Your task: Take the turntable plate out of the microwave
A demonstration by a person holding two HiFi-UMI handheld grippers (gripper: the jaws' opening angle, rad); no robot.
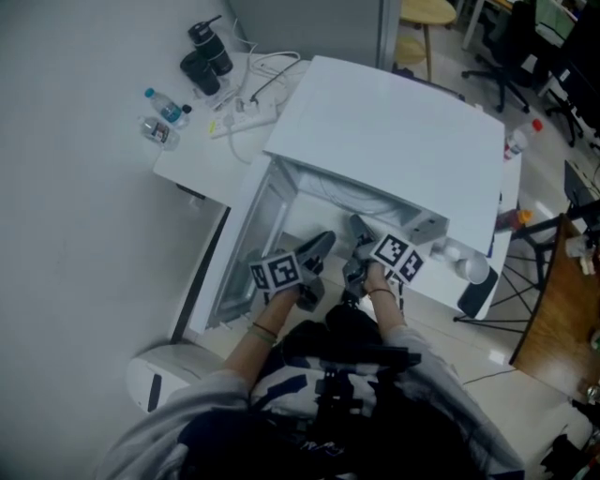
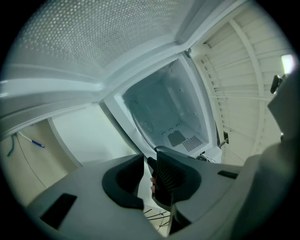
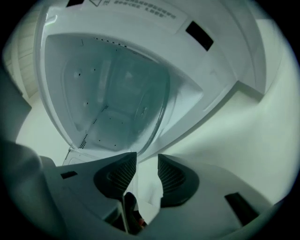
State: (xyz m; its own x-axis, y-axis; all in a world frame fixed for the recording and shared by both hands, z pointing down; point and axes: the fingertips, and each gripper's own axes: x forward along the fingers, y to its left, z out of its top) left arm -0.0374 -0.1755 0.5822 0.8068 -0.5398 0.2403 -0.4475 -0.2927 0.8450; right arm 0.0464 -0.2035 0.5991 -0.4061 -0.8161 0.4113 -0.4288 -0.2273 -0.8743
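Turntable plate point(image 2: 138, 123) of clear glass lies low in the microwave point(image 1: 394, 131) cavity, and its near rim runs straight back into the jaws of both grippers. Only the gripper views show this; from the head view we see just the white casing, the door point(image 1: 239, 253) swung open beside the left gripper point(image 1: 314, 248), and the right gripper point(image 1: 359, 230) close alongside, both at the cavity mouth with their marker cubes point(image 1: 278, 273) turned toward us.

In the left gripper view the jaws are drawn nearly together on the rim, and a thin pale edge of glass shows in the slit between the ribbed pads. Ahead of the jaws the plate curves away into the cavity. Beyond their tips, on the cavity wall, sit a grey cover patch point(image 2: 176, 138) and a field of vent holes point(image 2: 192, 143). The dotted door mesh fills the space above the jaws.

In the right gripper view the pads stand a little further apart, with the rim of the plate point(image 3: 161, 108) entering the gap and held there. The rest of the glass spreads ahead and to one side of the jaws.

A printed label point(image 3: 136, 10) on the microwave frame, far ahead of the right jaws, is too blurred to read. We make out no brand anywhere.

Only the head view shows the table beyond the microwave, with a water bottle point(image 1: 164, 108), two black flasks point(image 1: 208, 58) and a power strip point(image 1: 246, 117).
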